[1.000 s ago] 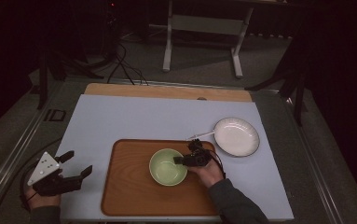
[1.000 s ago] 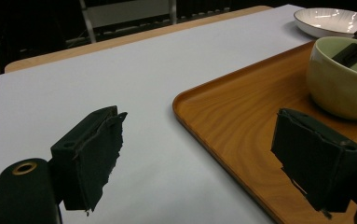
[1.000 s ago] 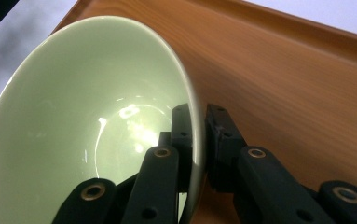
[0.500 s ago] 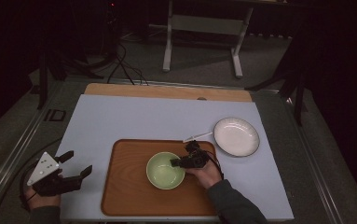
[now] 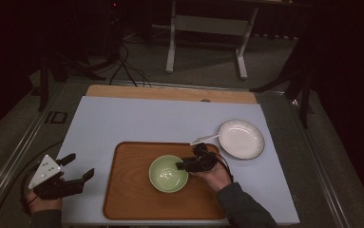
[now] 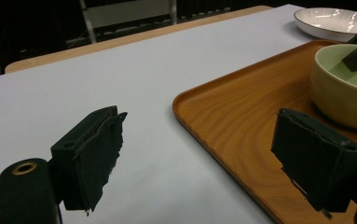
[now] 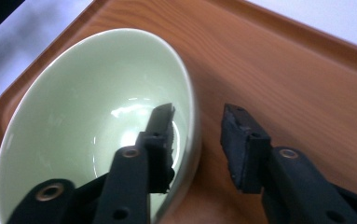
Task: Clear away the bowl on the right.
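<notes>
Pale green bowl [image 5: 168,173] sits upright on the wooden tray [image 5: 127,199], roughly mid-tray, a bit toward the tray's right half. I use the bowl as my ref pt for everything else.

Right gripper [image 5: 185,166] is at the bowl's right rim, held by my right hand [image 5: 211,175], which is just right of the bowl over the tray. In the right gripper view the jaws straddle the bowl's wall [image 7: 192,116]: one jaw inside the bowl, the other outside over bare tray wood [image 7: 283,70]. Jaws are apart w/ a visible gap on both sides of the rim, so released, not yet clenched on it. Bowl interior looks empty & glossy.

Left gripper [image 5: 80,167] is well left of the bowl, off the tray's left edge, over the pale blue table cover [image 5: 137,118]. Its jaws are spread wide, grasping nothing; left gripper view shows the blue cover & tray corner [image 6: 199,100] between them, w/ the bowl [image 6: 339,100] at the far right.

White plate [image 5: 241,138] lies beyond & right of the bowl, off the tray on the blue cover. White spoon [image 5: 203,139] lies btwn bowl & plate, just past the tray's far edge, its handle end reaching the plate's rim; can't tell if touching.
</notes>
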The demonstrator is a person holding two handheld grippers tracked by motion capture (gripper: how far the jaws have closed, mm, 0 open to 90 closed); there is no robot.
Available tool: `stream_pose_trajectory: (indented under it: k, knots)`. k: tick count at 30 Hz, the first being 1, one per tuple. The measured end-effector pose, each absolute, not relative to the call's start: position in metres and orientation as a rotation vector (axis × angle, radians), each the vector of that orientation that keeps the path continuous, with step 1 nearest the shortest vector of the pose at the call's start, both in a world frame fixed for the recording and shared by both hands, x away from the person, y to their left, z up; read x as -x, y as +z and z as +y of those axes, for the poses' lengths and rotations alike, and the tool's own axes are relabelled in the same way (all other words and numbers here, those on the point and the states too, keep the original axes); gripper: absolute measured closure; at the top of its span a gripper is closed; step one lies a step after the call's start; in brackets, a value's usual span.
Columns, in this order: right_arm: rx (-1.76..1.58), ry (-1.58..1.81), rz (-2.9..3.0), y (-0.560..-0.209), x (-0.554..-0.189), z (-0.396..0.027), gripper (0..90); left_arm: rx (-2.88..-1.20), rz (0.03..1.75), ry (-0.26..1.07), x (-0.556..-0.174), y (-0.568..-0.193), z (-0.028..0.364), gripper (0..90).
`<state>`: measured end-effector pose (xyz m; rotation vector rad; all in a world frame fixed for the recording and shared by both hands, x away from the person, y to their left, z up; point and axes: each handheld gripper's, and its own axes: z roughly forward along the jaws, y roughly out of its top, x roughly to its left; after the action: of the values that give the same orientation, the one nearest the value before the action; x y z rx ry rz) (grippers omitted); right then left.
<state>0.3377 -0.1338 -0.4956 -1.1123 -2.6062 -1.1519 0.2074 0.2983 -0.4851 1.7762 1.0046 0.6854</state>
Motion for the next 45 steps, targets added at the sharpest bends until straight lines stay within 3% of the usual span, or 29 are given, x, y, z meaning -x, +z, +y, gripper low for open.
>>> stream_pose_trajectory:
  k: [12, 26, 45]
  knots:
    - [1.061, -1.234, -2.633, -0.479, -0.336, -0.16, 50.2, -1.777, 1.006, 0.686, -0.208, -0.485, 0.298, 16.0]
    - [1.133, -1.339, -2.704, -0.468, -0.334, -0.211, 49.0, -1.774, 1.007, 0.688, -0.208, -0.485, 0.298, 16.0]
    - [1.219, -1.517, -2.86, -0.485, -0.303, -0.29, 38.9, -1.771, 1.015, 0.685, -0.208, -0.486, 0.298, 16.0]
